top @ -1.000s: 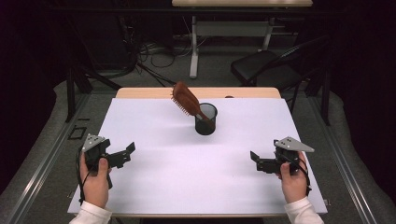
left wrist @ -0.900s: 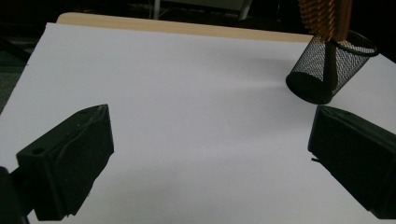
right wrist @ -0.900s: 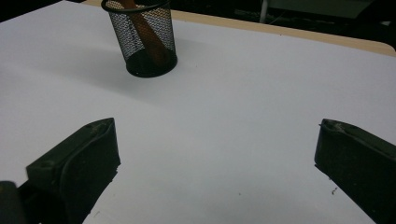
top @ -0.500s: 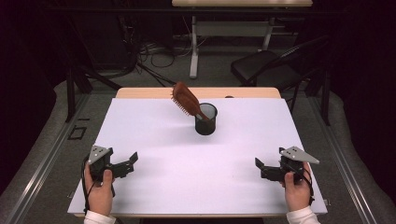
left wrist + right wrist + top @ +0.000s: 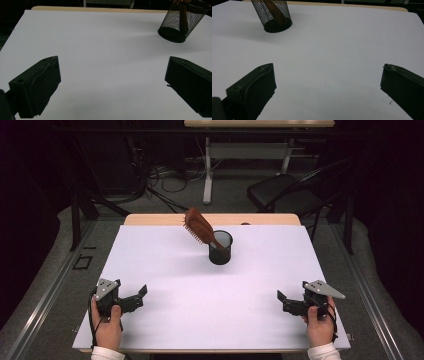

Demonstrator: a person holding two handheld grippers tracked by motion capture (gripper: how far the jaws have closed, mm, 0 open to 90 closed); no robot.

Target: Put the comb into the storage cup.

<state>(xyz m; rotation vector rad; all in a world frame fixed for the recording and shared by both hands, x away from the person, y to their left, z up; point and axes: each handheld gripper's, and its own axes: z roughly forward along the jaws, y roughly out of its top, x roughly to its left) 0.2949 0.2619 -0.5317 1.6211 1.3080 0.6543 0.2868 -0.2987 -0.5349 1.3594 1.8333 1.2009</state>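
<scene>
Left gripper (image 5: pixel 141 292) near table's front left corner, jaws spread wide, empty. Right gripper (image 5: pixel 281 300) near front right corner, jaws likewise apart, empty. Both well apart from mesh cup (image 5: pixel 220 248) at table's (image 5: pixel 165 270) far middle; hairbrush (image 5: pixel 200 227) stands tilted inside, handle down.

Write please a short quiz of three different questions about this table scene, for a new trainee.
1. True or false: the hairbrush lies flat on the white table.
2. Multiple choice: the black mesh cup stands
A. between the two tools, close to the near edge
B. toward the far side, near the middle
C. at the right corner
3. Short answer: how do the jaws of the left tool and the right tool stand, and what do they hold?

Key
1. False: its handle stands in the mesh cup and its head leans out to the left.
2. B
3. Both stand open and hold nothing.
</scene>
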